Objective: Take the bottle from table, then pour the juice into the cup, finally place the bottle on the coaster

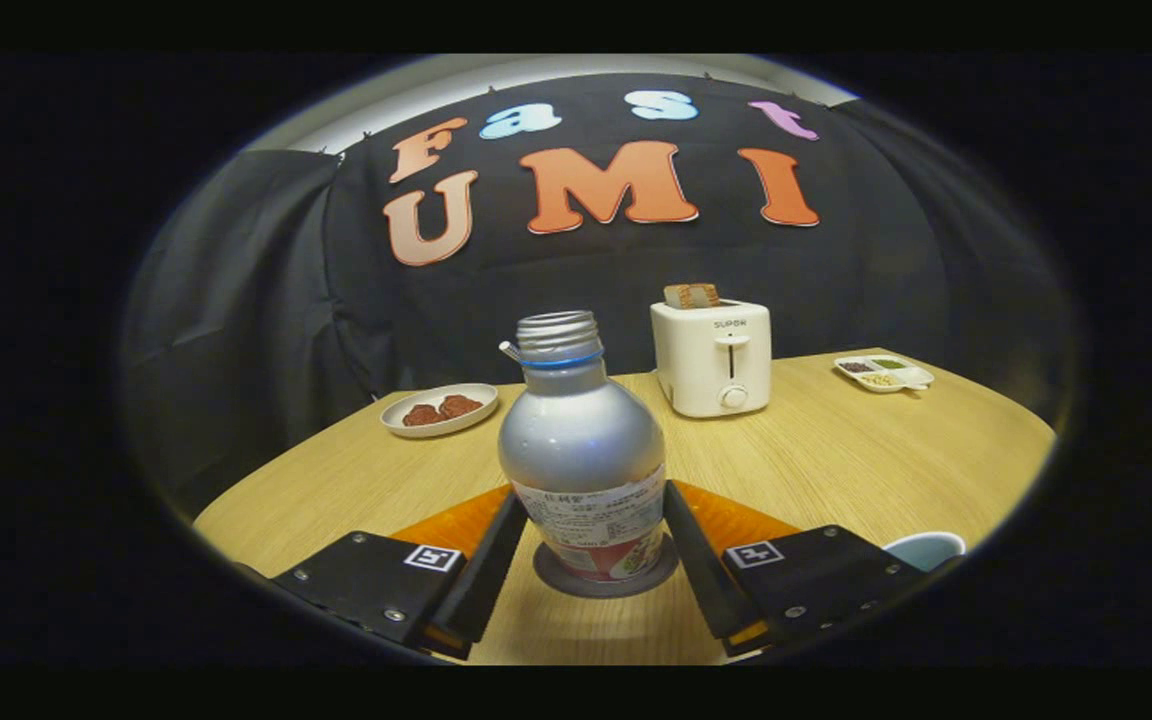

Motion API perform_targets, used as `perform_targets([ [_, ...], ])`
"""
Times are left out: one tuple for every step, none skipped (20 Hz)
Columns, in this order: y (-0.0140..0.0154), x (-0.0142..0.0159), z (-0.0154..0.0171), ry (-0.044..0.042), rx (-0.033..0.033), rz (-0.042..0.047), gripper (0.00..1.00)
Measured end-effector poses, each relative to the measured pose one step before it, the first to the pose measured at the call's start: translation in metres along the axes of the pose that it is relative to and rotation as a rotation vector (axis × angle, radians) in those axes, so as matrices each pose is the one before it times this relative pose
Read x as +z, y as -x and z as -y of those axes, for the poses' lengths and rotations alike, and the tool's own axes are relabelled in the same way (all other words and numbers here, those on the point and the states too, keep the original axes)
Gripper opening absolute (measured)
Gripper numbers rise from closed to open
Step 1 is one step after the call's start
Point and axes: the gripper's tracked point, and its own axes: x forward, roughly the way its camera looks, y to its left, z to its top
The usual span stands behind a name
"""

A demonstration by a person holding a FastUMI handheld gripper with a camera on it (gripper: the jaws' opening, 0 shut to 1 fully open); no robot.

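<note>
Staged kitchen-table set inside a recording booth.

A light wood-grain table (836, 450) stands against a black cloth wall (236, 300) that drapes in folds, with a strip of pale room wall visible above the cloth. Household breakfast items are arranged on the table: a white toaster (712, 358) with bread (691, 295) in its slot, a plate of brown food (439, 409), and a divided dish (884, 373) holding small portions.

**Bottle on coaster, cup off to side**

Silver bottle (583, 450), cap off, label on lower half, upright on round dark coaster (604, 582), between gripper (591, 520) fingers, both touching its sides. Pale blue cup (926, 549) near right finger, partly hidden.
</note>
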Motion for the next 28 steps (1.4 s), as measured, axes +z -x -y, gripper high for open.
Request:
perform_targets([
  [0.0022, 0.00054, 0.00054, -0.01557, 0.00096, -0.00559, 0.82],
  [0.00197, 0.0026, 0.00013, -0.00994, -0.0004, 0.00268, 0.82],
  [0.00262, 0.00517, 0.00003, -0.00314, 0.00165, 0.00402, 0.83],
  [0.00369, 0.00475, -0.00031, -0.00136, 0.00494, 0.00951, 0.85],
  [0.00371, 0.00411, -0.00048, 0.00409, 0.00432, 0.00982, 0.88],
  [0.00375, 0.00326, -0.00031, 0.00502, 0.00556, 0.00971, 0.89],
  [0.00355, 0.00314, -0.001, 0.00865, 0.00689, 0.00856, 0.92],
  [0.00454, 0.00376, 0.00008, 0.01529, 0.00481, 0.01186, 0.93],
  [0.00407, 0.00375, 0.00076, 0.01358, -0.00004, 0.01067, 0.94],
  [0.00401, 0.00396, 0.00088, 0.00844, 0.00206, 0.01393, 0.95],
  [0.00418, 0.004, 0.00157, 0.00397, -0.00127, 0.01212, 0.97],
  [0.00523, 0.00551, 0.00124, -0.00074, 0.00483, 0.01461, 0.97],
  [0.00597, 0.0053, 0.00182, -0.00287, 0.00145, 0.01438, 0.97],
  [0.00733, 0.0069, 0.00178, -0.0074, 0.00771, 0.01542, 0.97],
  [0.00642, 0.00644, 0.00034, -0.01261, 0.01182, 0.01134, 0.97],
  [0.00861, 0.00653, -0.0023, -0.02085, 0.02511, 0.00328, 0.97],
  [0.00897, 0.00566, -0.00094, -0.01363, 0.02323, 0.00205, 0.97],
  [0.00908, 0.0087, -0.00013, -0.01031, 0.02324, 0.01217, 0.97],
  [0.01009, 0.00973, 0.00105, -0.00344, 0.01664, 0.02169, 0.97],
  [0.00874, 0.01074, 0.00389, 0.00244, 0.01086, 0.02385, 0.97],
  [0.00918, 0.01076, 0.00523, 0.0041, 0.00684, 0.02441, 0.97],
  [0.00919, 0.01021, 0.00599, 0.00874, 0.00597, 0.02332, 0.97],
  [0.01149, 0.0096, 0.00879, 0.01217, 0.00346, 0.02752, 0.97],
  [0.00815, 0.01084, 0.00998, 0.01767, -0.00303, 0.02713, 0.97],
  [0.00724, 0.00851, 0.01486, 0.01792, -0.01854, 0.02213, 0.97],
  [0.00724, 0.00732, 0.01706, 0.01423, -0.01973, 0.0232, 0.97],
  [0.00452, 0.00705, 0.01735, 0.00708, -0.02001, 0.02747, 0.97],
  [0.00473, 0.00762, 0.01687, 0.00709, -0.01366, 0.03136, 0.97],
])
